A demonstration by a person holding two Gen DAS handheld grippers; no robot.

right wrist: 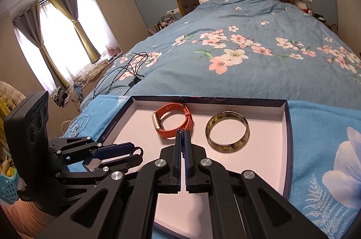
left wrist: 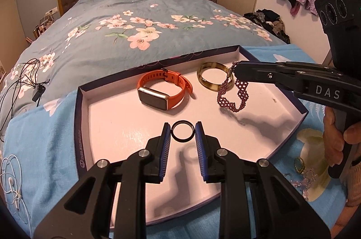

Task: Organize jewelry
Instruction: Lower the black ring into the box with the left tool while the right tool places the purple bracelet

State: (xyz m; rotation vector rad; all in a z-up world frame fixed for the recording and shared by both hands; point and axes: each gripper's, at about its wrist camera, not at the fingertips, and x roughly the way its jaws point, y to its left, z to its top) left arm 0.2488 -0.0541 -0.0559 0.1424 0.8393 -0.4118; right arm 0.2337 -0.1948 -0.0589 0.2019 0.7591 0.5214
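On the floral blue bedspread (left wrist: pixel 126 13) lies a shallow white-lined box lid with a navy rim (left wrist: pixel 77 112). Your left gripper (left wrist: pixel 182 130) clamps a thin black ring (left wrist: pixel 182 131) between its blue pads, ring face toward the camera, above the lid floor. Your right gripper (right wrist: pixel 183 137) is closed on a purple beaded bracelet (left wrist: pixel 232 94), long axis hanging downward beside the amber bangle (right wrist: pixel 227 135) and orange smartwatch (left wrist: pixel 164 92).
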